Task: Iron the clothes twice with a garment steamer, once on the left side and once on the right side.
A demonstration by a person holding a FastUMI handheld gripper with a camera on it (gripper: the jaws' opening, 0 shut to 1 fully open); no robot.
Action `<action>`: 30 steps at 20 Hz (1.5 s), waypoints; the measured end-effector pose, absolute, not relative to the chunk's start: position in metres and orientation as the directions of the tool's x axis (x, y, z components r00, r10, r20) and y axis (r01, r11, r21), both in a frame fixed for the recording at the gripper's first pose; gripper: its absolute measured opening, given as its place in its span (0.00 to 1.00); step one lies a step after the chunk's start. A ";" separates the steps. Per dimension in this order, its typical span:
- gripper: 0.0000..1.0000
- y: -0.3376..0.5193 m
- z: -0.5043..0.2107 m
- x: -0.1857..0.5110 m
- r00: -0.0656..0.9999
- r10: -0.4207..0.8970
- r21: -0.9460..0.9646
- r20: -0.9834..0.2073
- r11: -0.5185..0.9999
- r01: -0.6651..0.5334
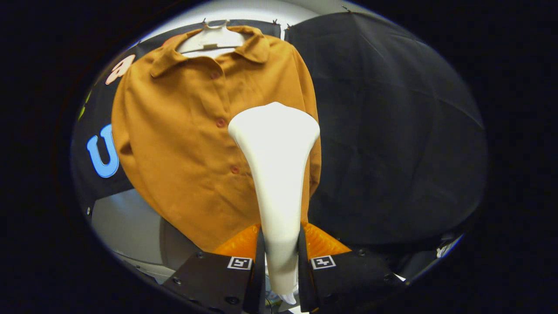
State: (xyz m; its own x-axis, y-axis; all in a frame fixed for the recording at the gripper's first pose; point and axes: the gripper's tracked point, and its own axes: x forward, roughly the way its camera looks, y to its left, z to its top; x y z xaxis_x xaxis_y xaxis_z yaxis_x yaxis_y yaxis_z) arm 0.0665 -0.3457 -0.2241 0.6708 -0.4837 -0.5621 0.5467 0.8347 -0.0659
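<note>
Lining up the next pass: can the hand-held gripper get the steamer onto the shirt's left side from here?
Probably yes. The hand-held gripper grips the steamer, and nothing stands between it and the shirt.

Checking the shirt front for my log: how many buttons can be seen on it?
3 buttons on the shirt: one below the collar, one mid-placket, one lower beside the steamer, which the gripper clamps. The steamer may hide more.
</note>
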 end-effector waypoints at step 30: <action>0.33 -0.060 -0.055 0.130 0.977 -0.071 0.044 -0.199 0.996 0.082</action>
State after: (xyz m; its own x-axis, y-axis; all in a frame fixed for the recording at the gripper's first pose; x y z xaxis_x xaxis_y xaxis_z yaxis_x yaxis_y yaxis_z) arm 0.1305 -0.0596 -0.0553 0.9773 -0.0714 -0.1995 0.0817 0.9957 0.0438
